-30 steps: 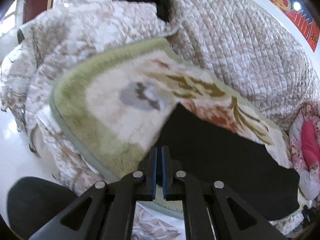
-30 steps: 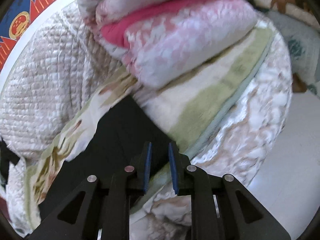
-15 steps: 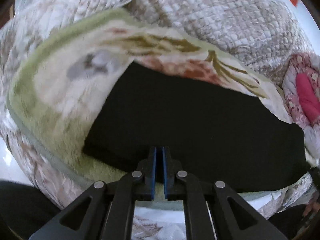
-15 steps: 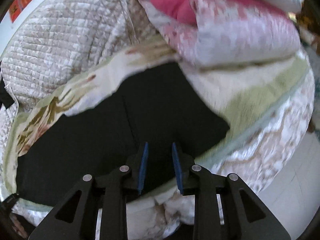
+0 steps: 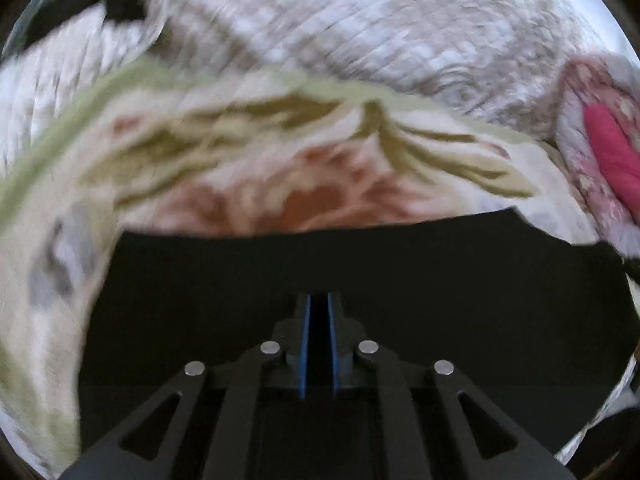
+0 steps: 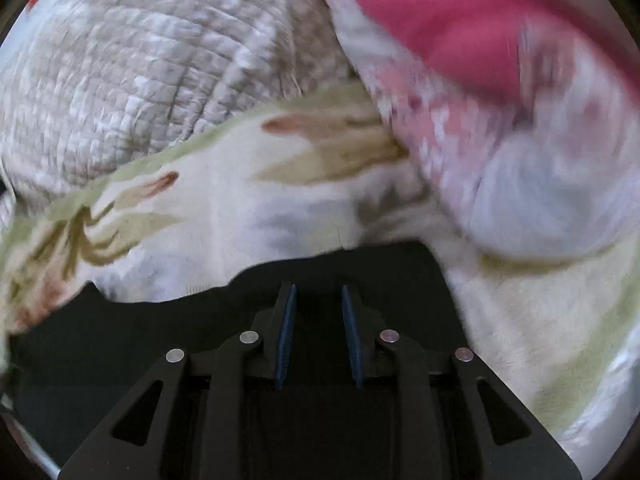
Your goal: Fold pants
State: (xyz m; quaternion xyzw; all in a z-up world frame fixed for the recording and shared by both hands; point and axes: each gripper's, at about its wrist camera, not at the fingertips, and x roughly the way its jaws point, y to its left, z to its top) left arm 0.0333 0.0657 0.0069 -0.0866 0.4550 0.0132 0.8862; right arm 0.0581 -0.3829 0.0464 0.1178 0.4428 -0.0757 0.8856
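My left gripper point(image 5: 319, 300) sits low over the black pants point(image 5: 400, 280), blue pads a narrow slit apart with only dark showing between them; I cannot tell whether cloth is caught in there. My right gripper point(image 6: 319, 292) has its pads clearly spread, released, nothing between them, also over the black pants point(image 6: 160, 328).

Pants lie flat on the floral blanket point(image 5: 280, 168), filling the near part of both views. In the left view their far edge runs fairly straight, with a stepped notch at the far right. In the right view the far edge is ragged on the left and squared off to the right of the fingers.

Floral blanket point(image 6: 224, 208) has a green border at its far side. Beyond it, a quilted beige cover point(image 5: 380, 20), also seen far left in the right view point(image 6: 120, 80). A pink-and-white comforter point(image 6: 500, 100) rests on the blanket at far right, touching it just beyond the pants; same comforter point(image 5: 600, 140) at the right edge of the left view. Both views are motion-blurred.
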